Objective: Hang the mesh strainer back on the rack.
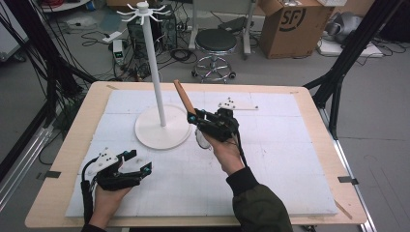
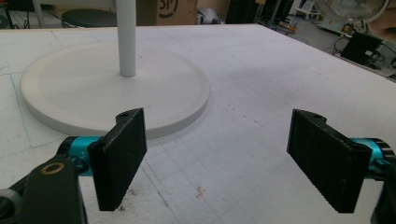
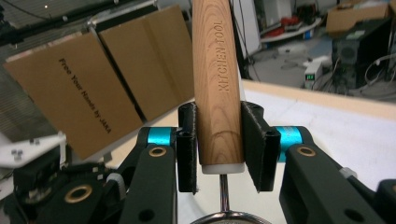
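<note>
One counter (image 1: 63, 179) carries one white rack stand (image 1: 163, 126). Two hand-held grippers are present: the left hand-held gripper (image 1: 140, 163) and the right hand-held gripper (image 1: 194, 117). One wooden-handled kitchen tool (image 1: 183, 98) is there. Behind stand one black stool (image 1: 215, 40) and one cardboard box (image 1: 294, 29).

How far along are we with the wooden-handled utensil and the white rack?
Done: the right gripper has the wooden-handled utensil clamped and lifted off the foam mat. In hand: it holds the handle angled up beside the rack's pole. Left, probably: hanging it on a top hook; none holds anything. The left gripper rests open, empty.
</note>
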Demonstrator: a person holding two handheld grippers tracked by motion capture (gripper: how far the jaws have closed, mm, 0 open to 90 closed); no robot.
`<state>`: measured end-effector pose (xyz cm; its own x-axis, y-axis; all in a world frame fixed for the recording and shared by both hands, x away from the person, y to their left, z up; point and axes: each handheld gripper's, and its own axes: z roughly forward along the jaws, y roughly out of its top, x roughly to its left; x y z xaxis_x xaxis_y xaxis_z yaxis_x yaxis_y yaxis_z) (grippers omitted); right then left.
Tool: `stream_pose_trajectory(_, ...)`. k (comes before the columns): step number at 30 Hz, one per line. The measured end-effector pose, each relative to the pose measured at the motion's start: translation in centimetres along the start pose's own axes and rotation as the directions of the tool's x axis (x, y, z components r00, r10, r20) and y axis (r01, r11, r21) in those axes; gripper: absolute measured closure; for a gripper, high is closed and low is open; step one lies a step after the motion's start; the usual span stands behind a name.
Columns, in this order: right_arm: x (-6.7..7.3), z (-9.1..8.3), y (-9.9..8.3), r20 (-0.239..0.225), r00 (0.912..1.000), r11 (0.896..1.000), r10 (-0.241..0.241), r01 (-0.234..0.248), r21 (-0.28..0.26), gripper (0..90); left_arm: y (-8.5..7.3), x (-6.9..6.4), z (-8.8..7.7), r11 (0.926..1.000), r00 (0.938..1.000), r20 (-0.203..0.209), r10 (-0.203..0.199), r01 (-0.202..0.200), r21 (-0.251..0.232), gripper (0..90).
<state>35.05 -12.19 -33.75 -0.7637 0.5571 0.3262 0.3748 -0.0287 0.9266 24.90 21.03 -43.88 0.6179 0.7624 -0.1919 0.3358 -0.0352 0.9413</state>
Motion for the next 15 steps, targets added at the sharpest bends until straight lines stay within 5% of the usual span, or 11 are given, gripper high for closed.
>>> stream_pose_trajectory(15, 1.6, 1.0, 5.5, -0.039, 0.9984, 0.987, -0.041, 0.034, -0.156, 68.6, -0.1, 0.5, 0.1, 0.9997, 0.9997, 0.001, -0.026, 0.026, -0.003, 20.5)
